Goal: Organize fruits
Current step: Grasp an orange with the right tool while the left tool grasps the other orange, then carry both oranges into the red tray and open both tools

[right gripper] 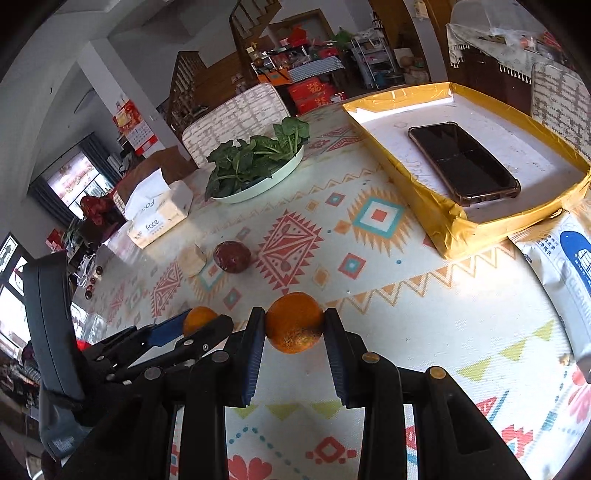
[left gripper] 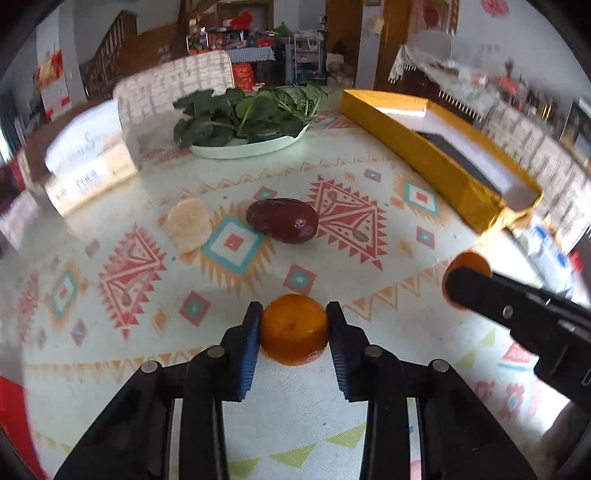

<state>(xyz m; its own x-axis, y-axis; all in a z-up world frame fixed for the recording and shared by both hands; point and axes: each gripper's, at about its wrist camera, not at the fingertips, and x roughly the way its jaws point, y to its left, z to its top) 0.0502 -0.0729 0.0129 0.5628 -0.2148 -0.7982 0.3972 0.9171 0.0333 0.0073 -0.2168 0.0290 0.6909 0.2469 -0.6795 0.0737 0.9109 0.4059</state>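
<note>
Black tongs with blue ribbed pads; silver round pins

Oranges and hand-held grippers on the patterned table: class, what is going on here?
A person holds one orange in each hand-held gripper. The left hand-held gripper is shut on the left orange; the right hand-held gripper is shut on the right orange. A dark red fruit lies on the table, beyond it a plate of greens, and a yellow box holds a phone.

A lived-in home's dining area: a table under a patterned tablecloth holds a plate of leafy greens and a tissue box. Beyond it stand a padded chair, a wooden staircase, a wall calendar and cluttered shelves.
</note>
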